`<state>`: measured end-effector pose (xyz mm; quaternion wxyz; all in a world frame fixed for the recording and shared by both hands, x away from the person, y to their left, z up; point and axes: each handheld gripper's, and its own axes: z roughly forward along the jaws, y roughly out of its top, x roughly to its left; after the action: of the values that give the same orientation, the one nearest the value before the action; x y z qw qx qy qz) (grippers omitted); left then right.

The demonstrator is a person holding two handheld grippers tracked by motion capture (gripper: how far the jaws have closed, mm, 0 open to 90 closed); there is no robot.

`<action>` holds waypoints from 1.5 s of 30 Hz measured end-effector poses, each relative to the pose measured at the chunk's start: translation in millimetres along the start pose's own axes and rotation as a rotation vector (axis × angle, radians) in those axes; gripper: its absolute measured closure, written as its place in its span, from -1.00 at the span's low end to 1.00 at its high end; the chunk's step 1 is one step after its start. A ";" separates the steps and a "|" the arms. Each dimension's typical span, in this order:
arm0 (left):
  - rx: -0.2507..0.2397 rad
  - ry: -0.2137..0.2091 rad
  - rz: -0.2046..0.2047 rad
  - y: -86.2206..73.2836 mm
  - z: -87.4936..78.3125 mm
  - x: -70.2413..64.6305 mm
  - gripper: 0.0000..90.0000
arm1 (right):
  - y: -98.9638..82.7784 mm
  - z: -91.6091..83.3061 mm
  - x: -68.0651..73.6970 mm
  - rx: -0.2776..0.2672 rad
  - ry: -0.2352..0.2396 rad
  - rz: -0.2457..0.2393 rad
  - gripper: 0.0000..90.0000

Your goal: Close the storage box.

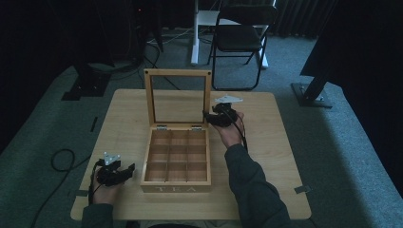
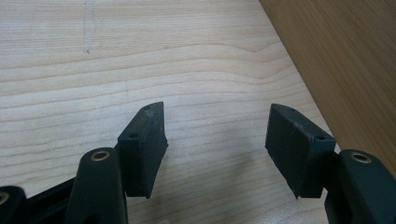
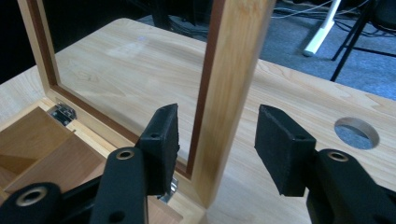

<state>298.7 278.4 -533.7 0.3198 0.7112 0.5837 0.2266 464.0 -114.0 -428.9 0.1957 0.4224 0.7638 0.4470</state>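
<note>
Straddling the upright lid frame (image 3: 224,93) of the tea box (image 1: 177,161), the right tool (image 3: 217,140) gapes unclamped; stiff, light wood, best taken edge-on; left tool (image 2: 217,144) open, idle over the worktop (image 2: 93,70).

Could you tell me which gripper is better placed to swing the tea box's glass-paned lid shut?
The right gripper: its open jaws straddle the upright wooden lid frame. The left gripper sits open beside the box.

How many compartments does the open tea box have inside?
9. The tea box holds a grid of three rows of three: three along the front wall, three across the middle and three at the hinges under the raised lid. All look empty.
</note>
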 end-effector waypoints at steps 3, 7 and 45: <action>0.001 0.001 0.000 0.0 -0.1 0.0 -0.15 | 4.5 3.6 1.1 0.001 -0.001 -0.007 0.10; 0.002 0.002 0.003 0.0 -0.3 -0.2 -0.15 | 11.0 6.4 2.3 -0.005 -0.002 -0.005 0.10; 0.005 0.006 0.006 -0.6 -1.2 -0.1 -0.15 | 39.2 15.4 -3.7 -0.026 0.040 -0.044 0.06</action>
<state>297.5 278.6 -533.2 0.3156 0.7129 0.5830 0.2285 494.9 -99.5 -403.9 0.1957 0.3937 0.7708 0.4610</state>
